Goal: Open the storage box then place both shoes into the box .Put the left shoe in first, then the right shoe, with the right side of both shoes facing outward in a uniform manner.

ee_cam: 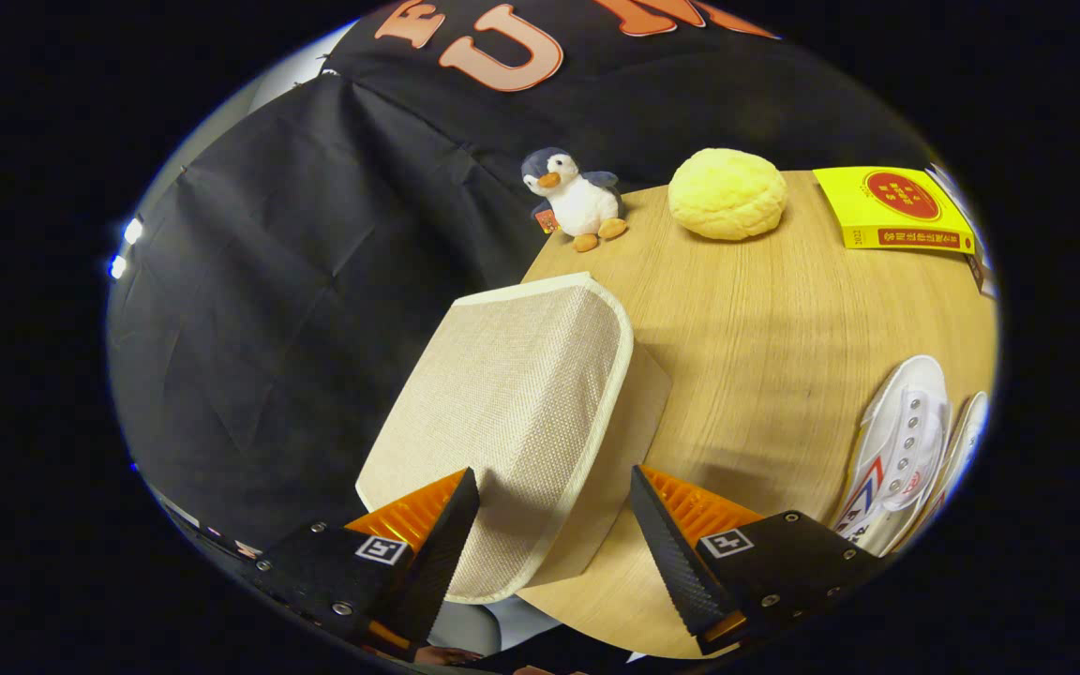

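Observation:
A beige woven fabric storage box (512,412) with a pale trimmed lid lies closed at the wooden table's left corner. My gripper (554,492) hovers over its near end, fingers apart, with the lid's near edge between them and neither finger pressing on it. To the right of the fingers a white canvas shoe (901,450) with metal eyelets and red and blue stripes lies on the table. A second white shoe (962,445) rests just behind it, mostly hidden.
At the table's far edge stand a plush penguin (576,199), a round yellow bun-like cushion (727,193) and a yellow book (892,208). Bare wooden table (756,356) lies between the box and the shoes. The table ends just left of the box.

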